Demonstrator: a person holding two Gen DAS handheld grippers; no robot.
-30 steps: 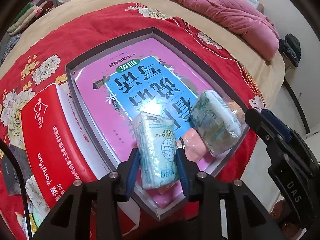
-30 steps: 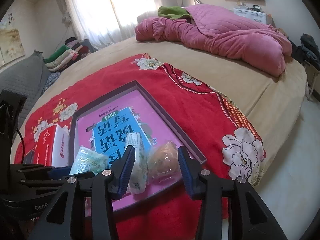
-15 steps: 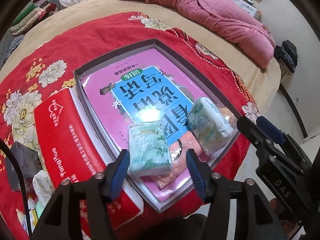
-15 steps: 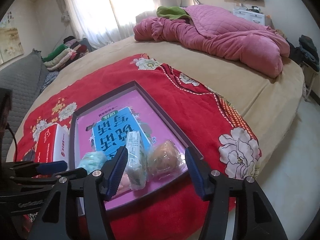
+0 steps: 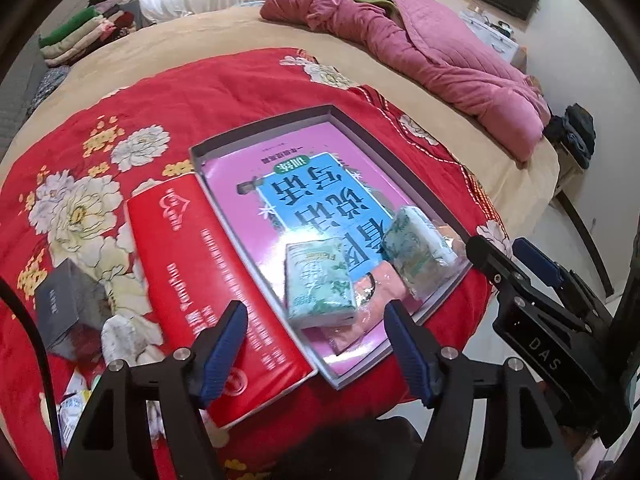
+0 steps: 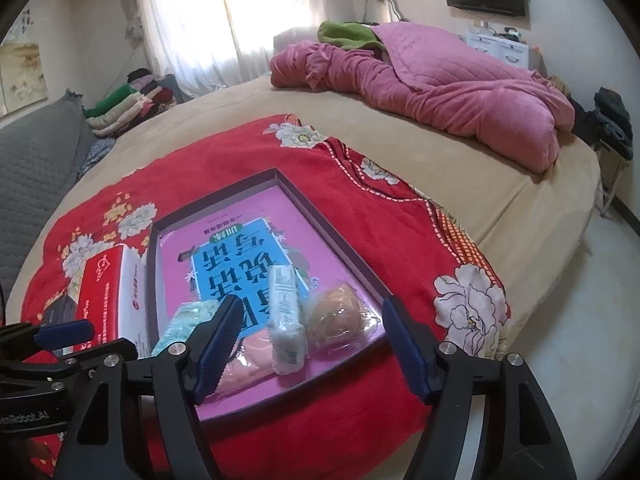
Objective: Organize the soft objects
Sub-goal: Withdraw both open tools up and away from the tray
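Observation:
A shallow box tray (image 5: 224,142) (image 6: 336,240) with a pink and blue book inside lies on a red floral cloth. At its near end lie a green tissue pack (image 5: 318,282) (image 6: 180,326), a second tissue pack (image 5: 416,254) (image 6: 285,320), a pink packet (image 5: 362,312) (image 6: 248,356) and an orange wrapped item (image 6: 340,318). My left gripper (image 5: 316,356) is open and empty, just behind the green pack. My right gripper (image 6: 308,350) is open and empty, above the tray's near end.
A red and white tissue box (image 5: 200,280) (image 6: 112,292) lies left of the tray. A grey box (image 5: 64,308) and small packets (image 5: 120,336) lie further left. A pink quilt (image 6: 440,84) lies at the back. The bed edge (image 6: 552,220) drops to the floor on the right.
My left gripper let go of the green tissue pack, which now lies flat in the tray, then opened and pulled back. My right gripper also drew back and opened wider.

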